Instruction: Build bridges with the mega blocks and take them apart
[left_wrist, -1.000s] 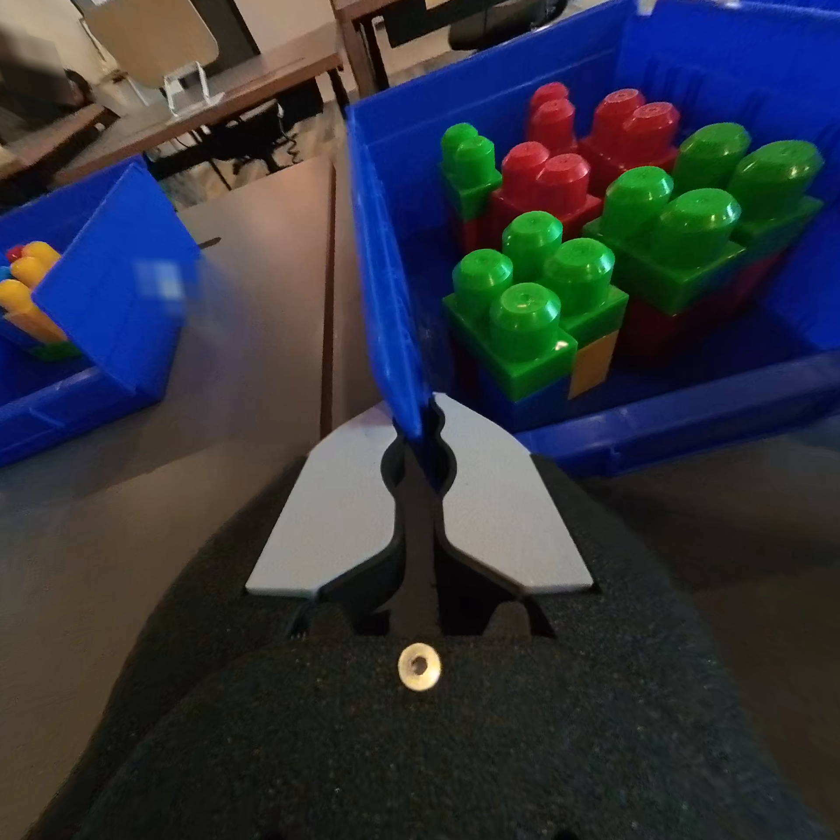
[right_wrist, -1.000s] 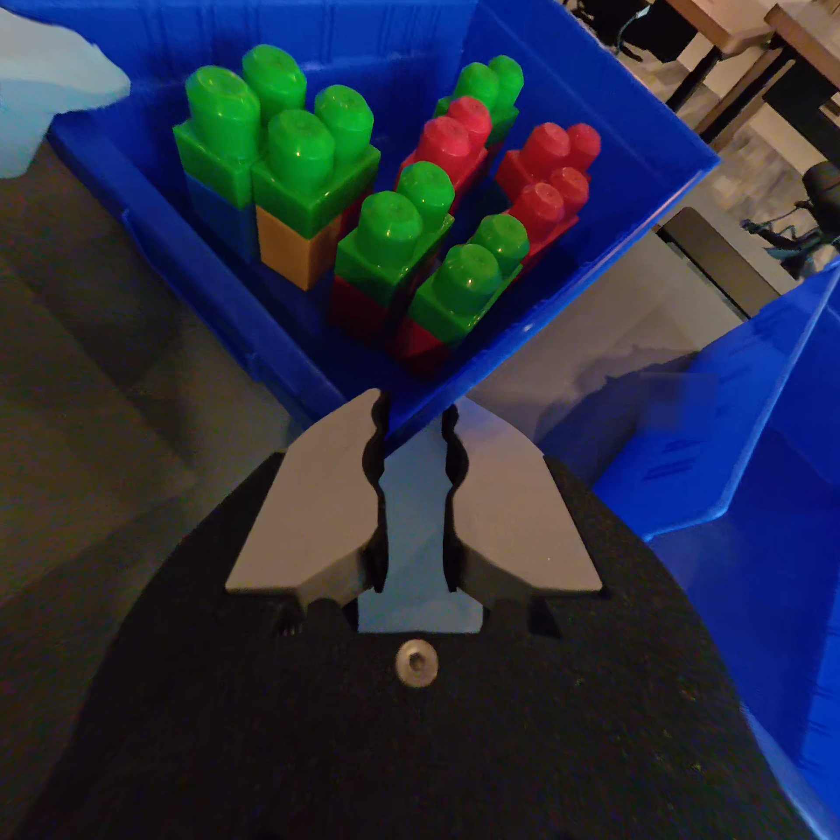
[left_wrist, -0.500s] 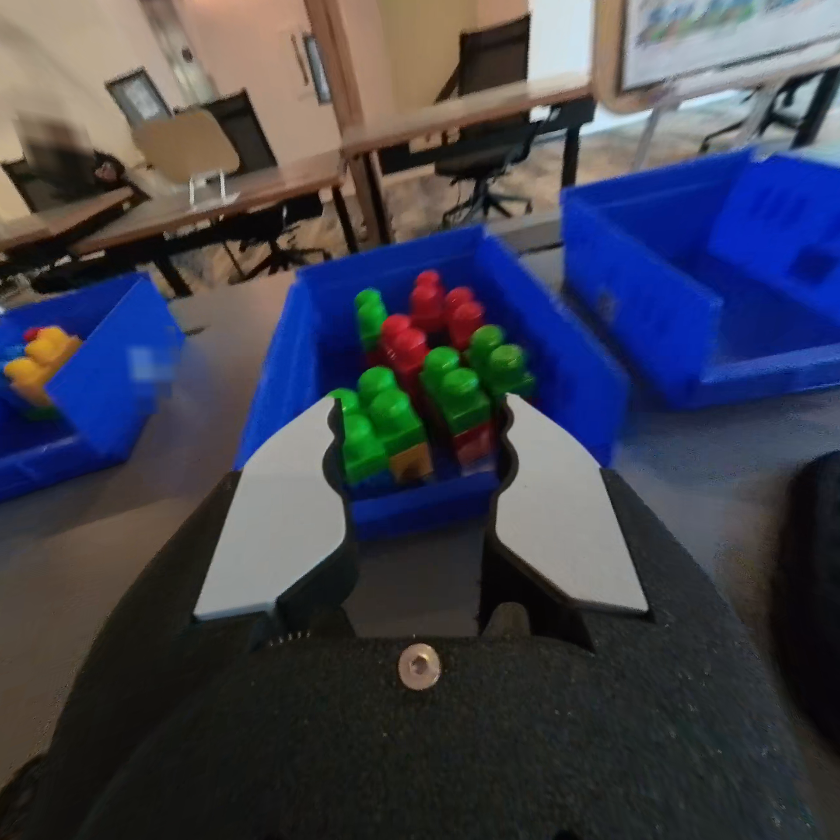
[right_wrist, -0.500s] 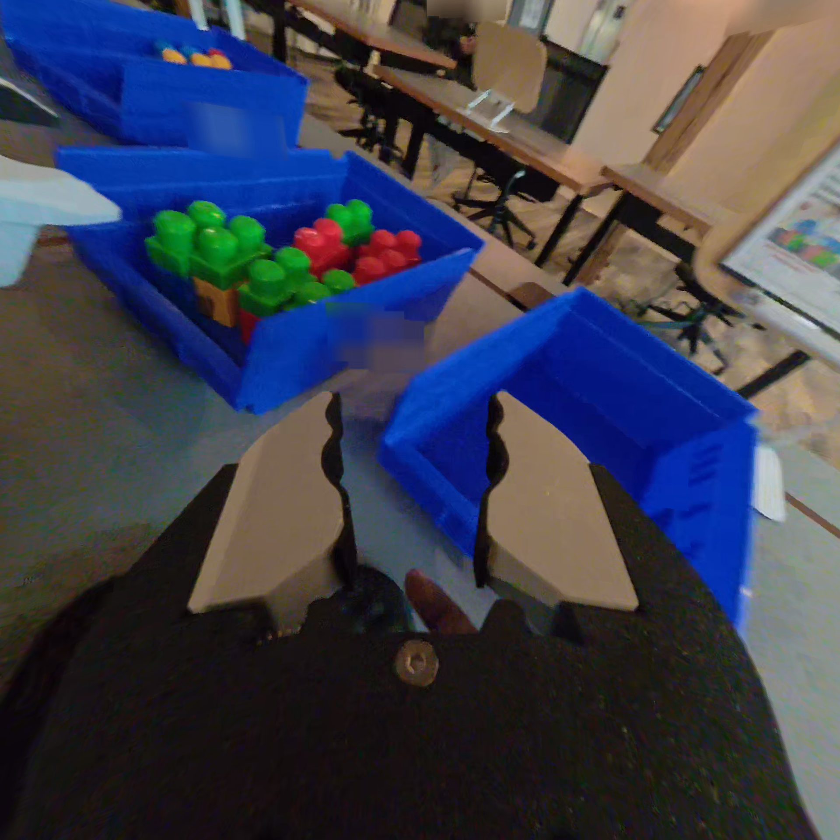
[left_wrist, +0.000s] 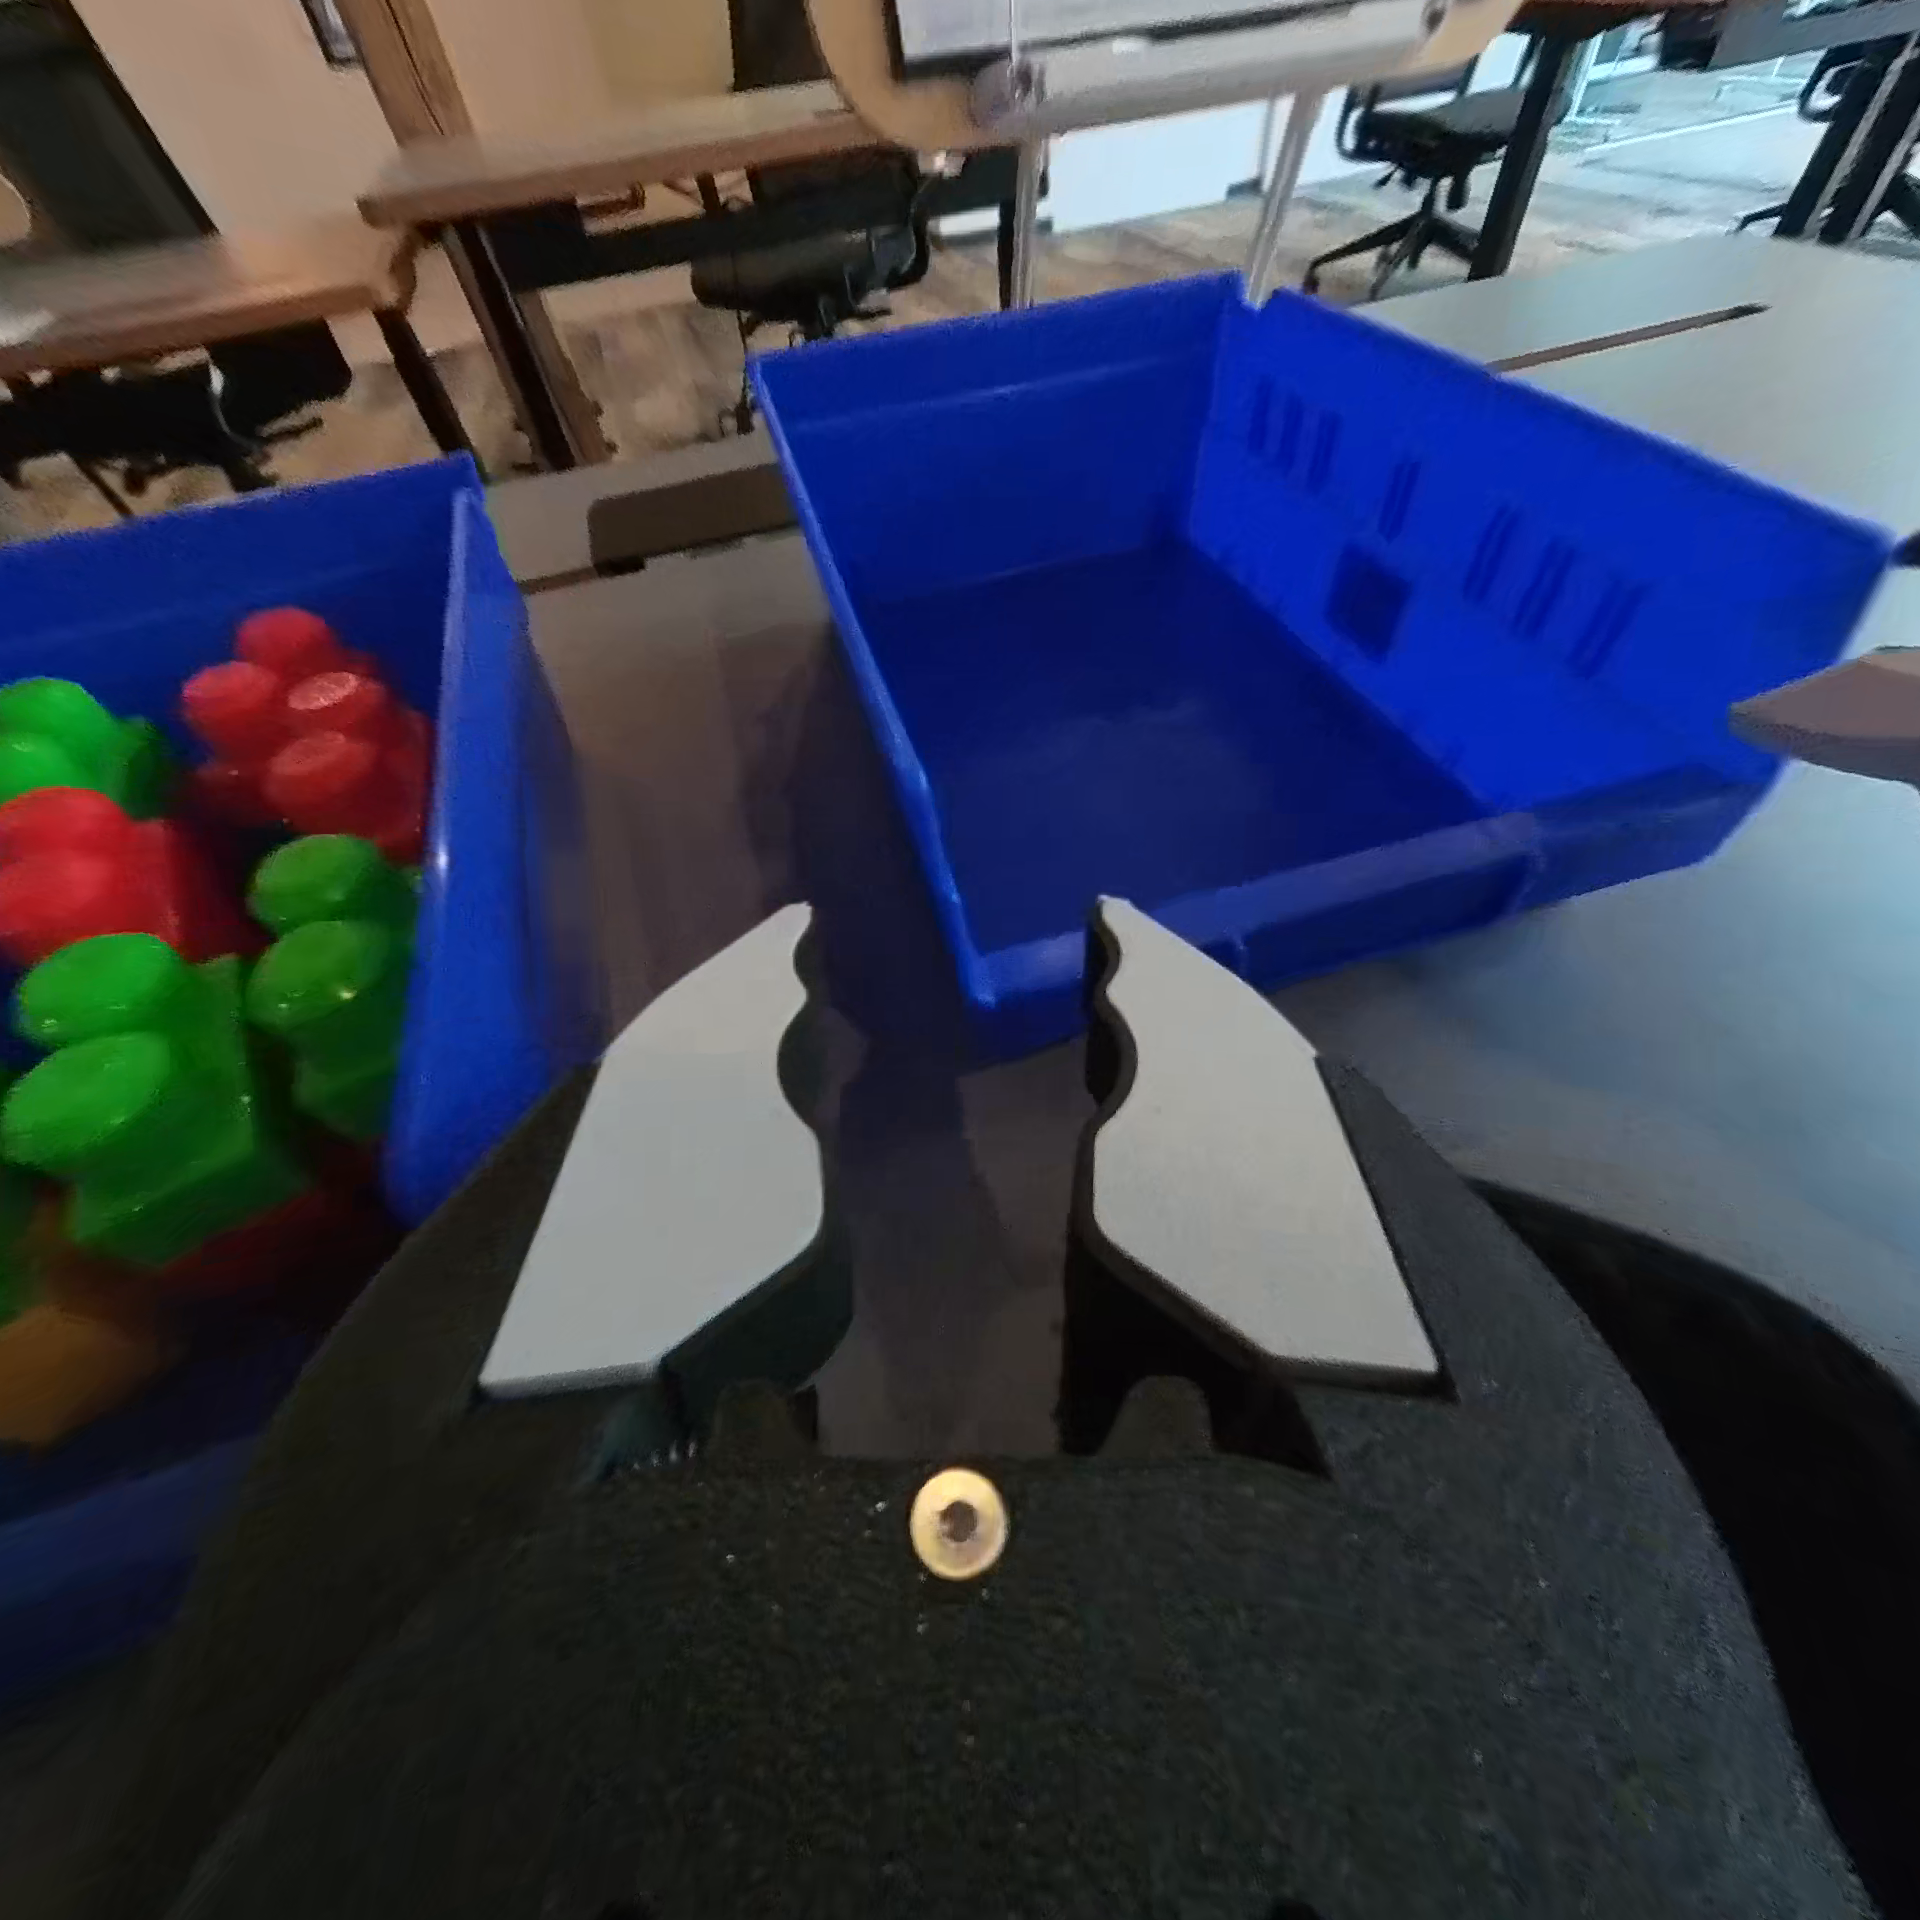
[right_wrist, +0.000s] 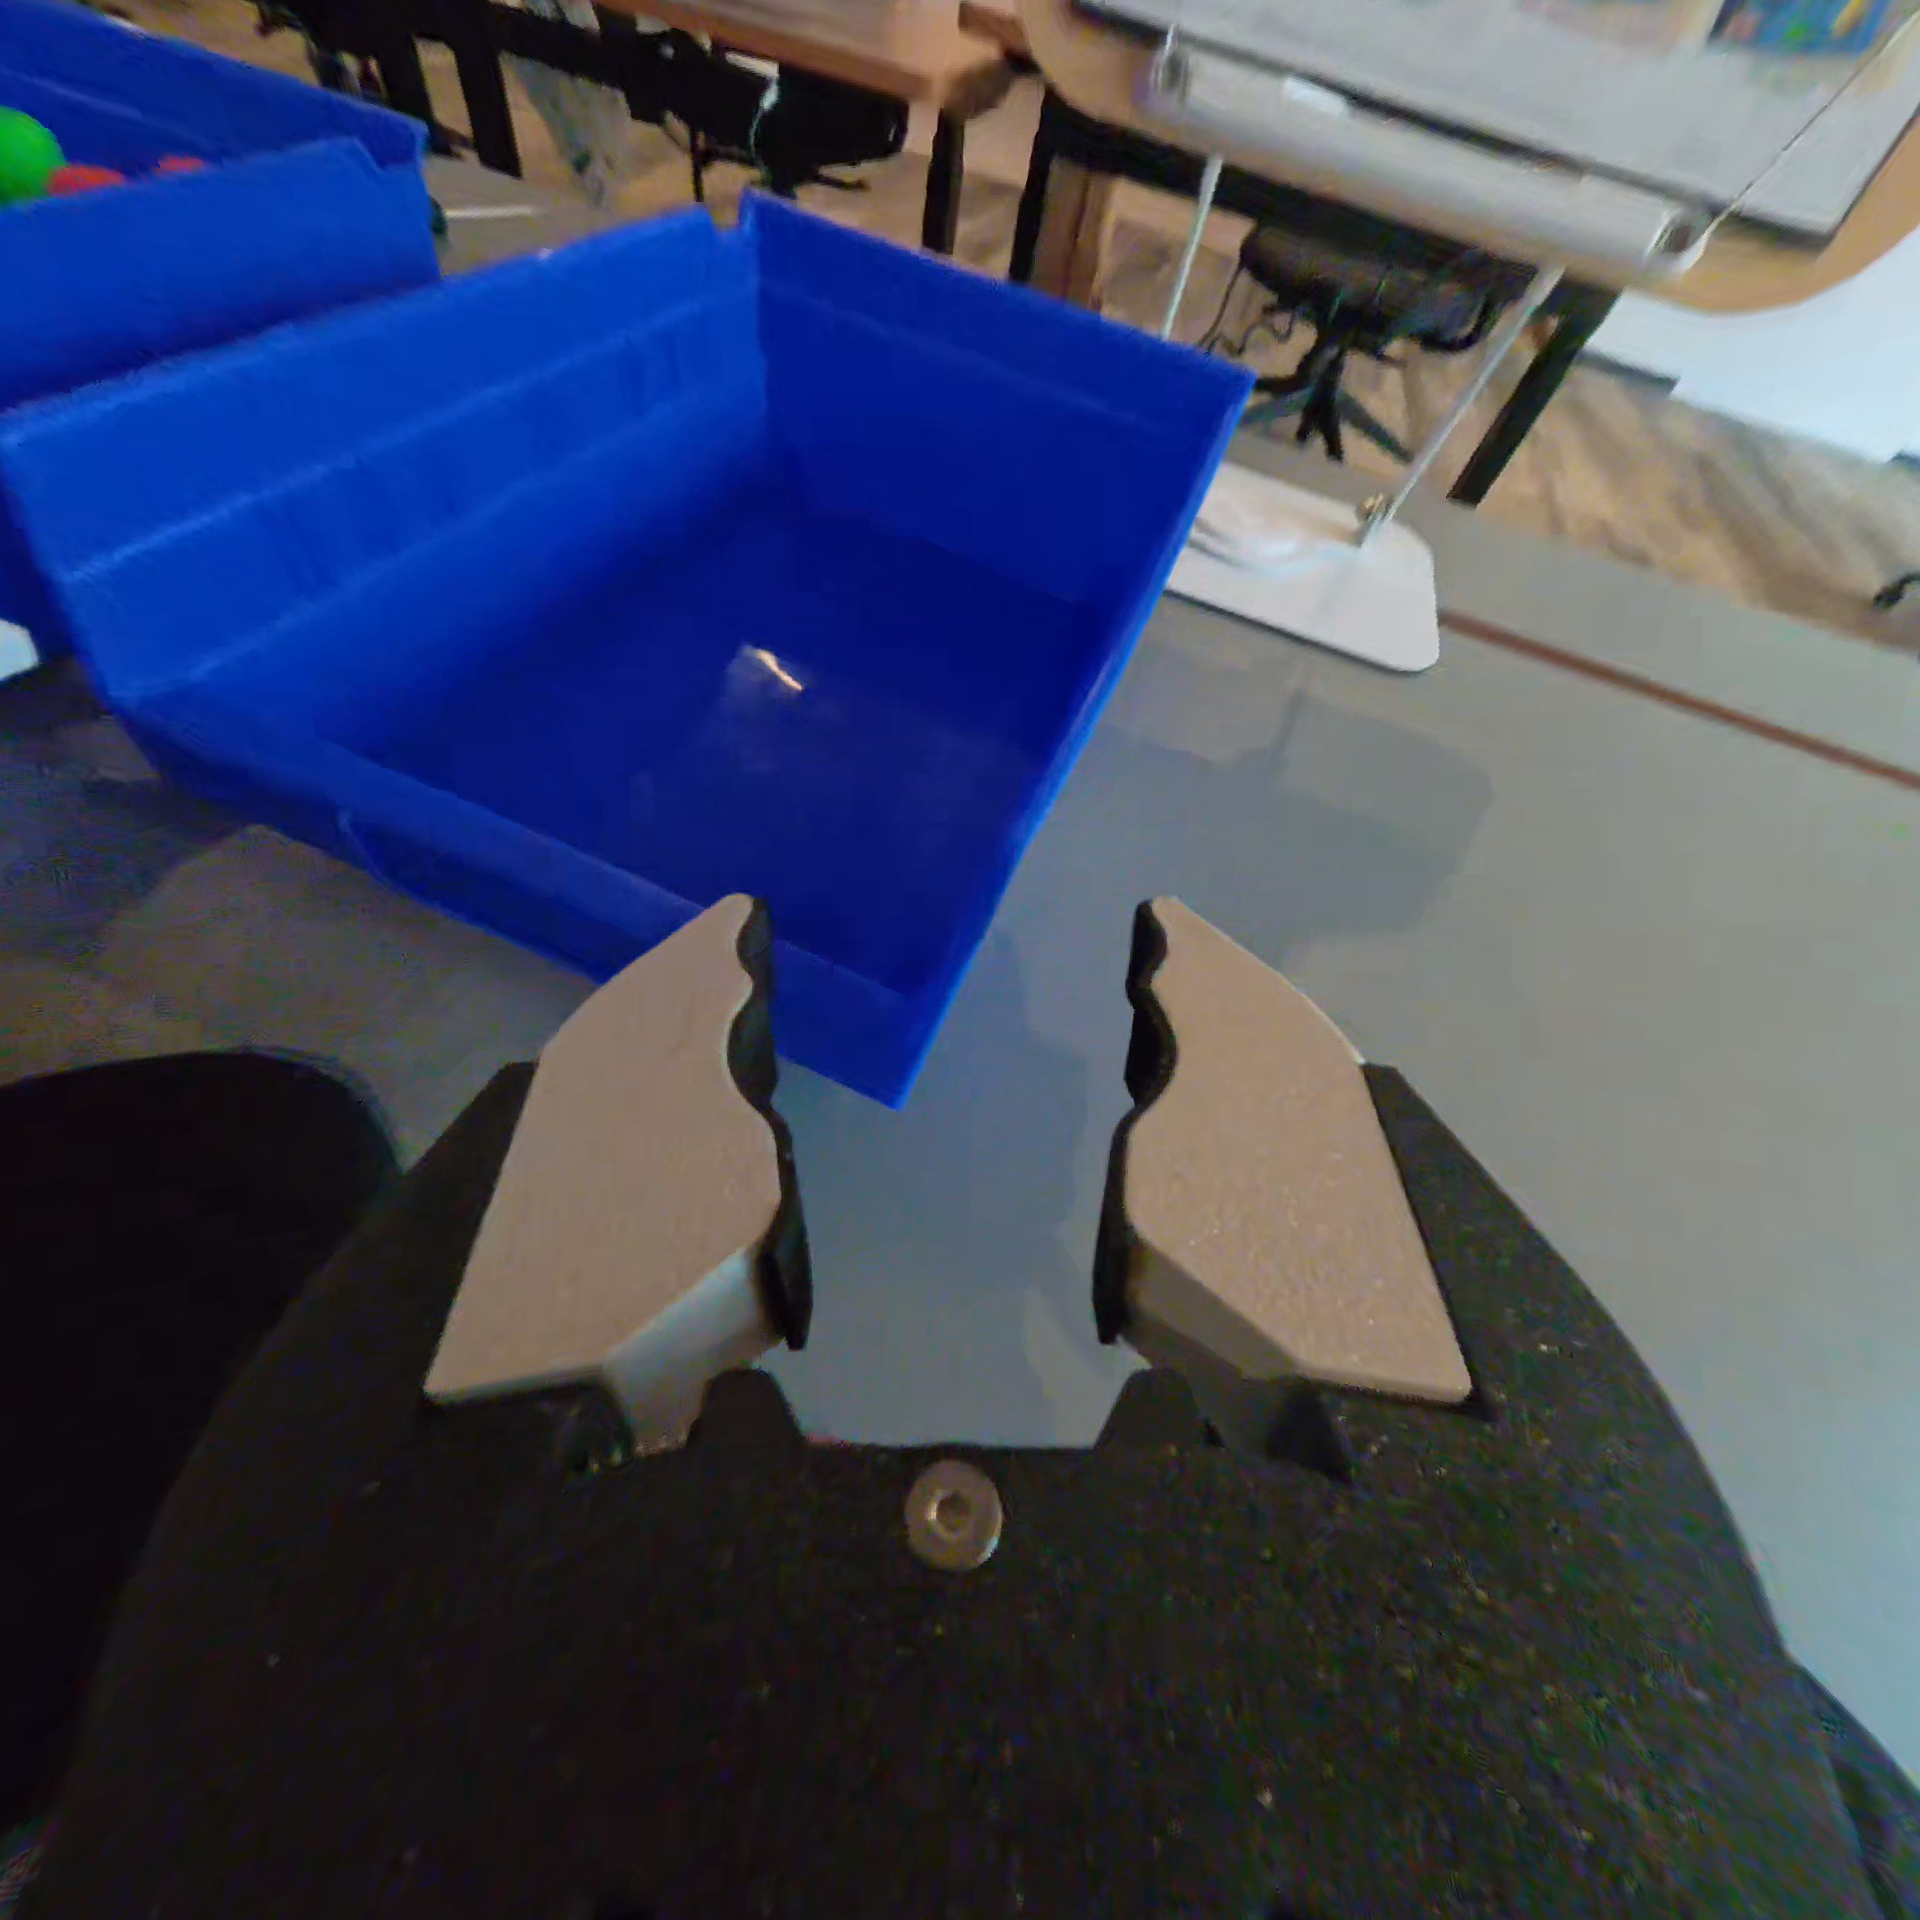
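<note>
Left wrist view: our left gripper (left_wrist: 945, 935) hangs with its jaws spread and nothing between them, low over the grey table (left_wrist: 1662, 1039). Straight ahead sits an empty blue bin (left_wrist: 1143, 727), its near corner just beyond the fingertips. At the left edge stands a second blue bin (left_wrist: 478, 831) holding the mega blocks (left_wrist: 208, 883), green and red studs upward, stacked on pieces below. A grey fingertip pokes in from the right edge, presumably the other tool.

Right wrist view: our right gripper (right_wrist: 945, 935) is likewise spread and carrying nothing. The same empty bin (right_wrist: 623, 571) lies ahead and to the left, its near corner close to the left finger. The block bin shows only as a sliver at top left, with a green stud above its wall. A clear stand (right_wrist: 1320, 561) rests on the table beyond.

Judgement: we read this as a step between bins, both tools approaching the empty one. Next move likely calls for closing on its near wall or corners, one tool per side.
</note>
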